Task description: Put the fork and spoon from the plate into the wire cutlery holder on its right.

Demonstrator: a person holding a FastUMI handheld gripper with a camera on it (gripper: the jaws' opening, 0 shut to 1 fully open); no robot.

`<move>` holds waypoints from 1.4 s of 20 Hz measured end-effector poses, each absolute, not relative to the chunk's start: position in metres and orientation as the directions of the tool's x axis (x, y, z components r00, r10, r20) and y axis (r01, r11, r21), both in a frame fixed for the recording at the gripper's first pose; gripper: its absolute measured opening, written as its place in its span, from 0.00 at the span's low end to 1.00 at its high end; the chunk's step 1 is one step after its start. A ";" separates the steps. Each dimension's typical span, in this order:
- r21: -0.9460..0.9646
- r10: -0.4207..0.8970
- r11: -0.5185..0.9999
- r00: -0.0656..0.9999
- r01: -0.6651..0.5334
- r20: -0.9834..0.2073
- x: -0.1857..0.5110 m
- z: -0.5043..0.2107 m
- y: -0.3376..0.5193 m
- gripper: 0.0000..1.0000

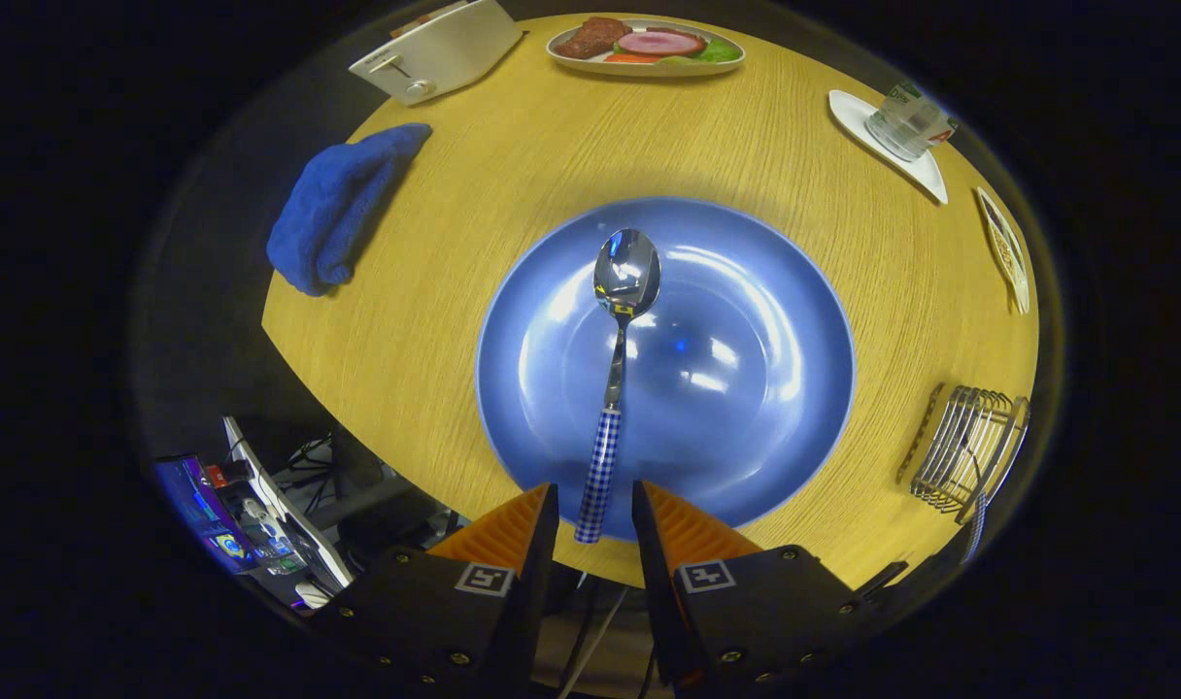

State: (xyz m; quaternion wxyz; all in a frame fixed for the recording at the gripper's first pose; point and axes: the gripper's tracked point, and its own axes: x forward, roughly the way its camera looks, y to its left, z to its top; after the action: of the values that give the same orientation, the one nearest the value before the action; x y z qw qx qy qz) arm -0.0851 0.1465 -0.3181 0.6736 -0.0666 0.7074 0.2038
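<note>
Gripper (595, 505) poised over the near rim of the blue plate (746, 427), its two fingers parted with a narrow gap between them. The checked handle of the spoon (618, 369) runs into that gap, its end lying between the fingertips; neither finger visibly presses on it, so the grip is judged open and not yet made. The spoon lies along the plate's middle, bowl pointing away from the fingers and resting near the plate's far slope. The wire cutlery holder (964, 451) stands on the round wooden table (435, 320) to the right of the plate, well apart from the spoon; a checked handle, likely the fork (976, 524), appears to hang at its near side, though this is too small to confirm.

Step in hand, as judged: grasping the spoon by its handle. To do it well, keep the handle centred in the gap, close squarely on the checked part rather than its very tip, and lift straight before swinging right, so the heavy bowl does not pivot downward. Approach the holder from above with the spoon upright.

Also on the table: blue cloth (333, 209), toaster (440, 49), plate of food (649, 44), and glass (906, 121) on a white saucer (926, 170).
</note>
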 end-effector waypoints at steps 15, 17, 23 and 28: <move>0.221 0.180 0.874 -0.135 -0.433 -0.974 -0.094 -0.348 0.143 0.06; 0.219 0.176 0.863 -0.135 -0.455 -0.975 -0.095 -0.341 0.140 0.06; 0.202 0.145 0.833 -0.149 -0.516 -0.978 -0.087 -0.308 0.107 0.06; 0.141 0.090 0.841 -0.122 -0.523 -0.988 -0.075 -0.284 0.063 0.06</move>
State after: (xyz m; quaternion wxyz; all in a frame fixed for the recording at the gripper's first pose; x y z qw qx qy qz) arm -0.0751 0.0634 -0.2838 0.6448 -0.1525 0.7103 0.2376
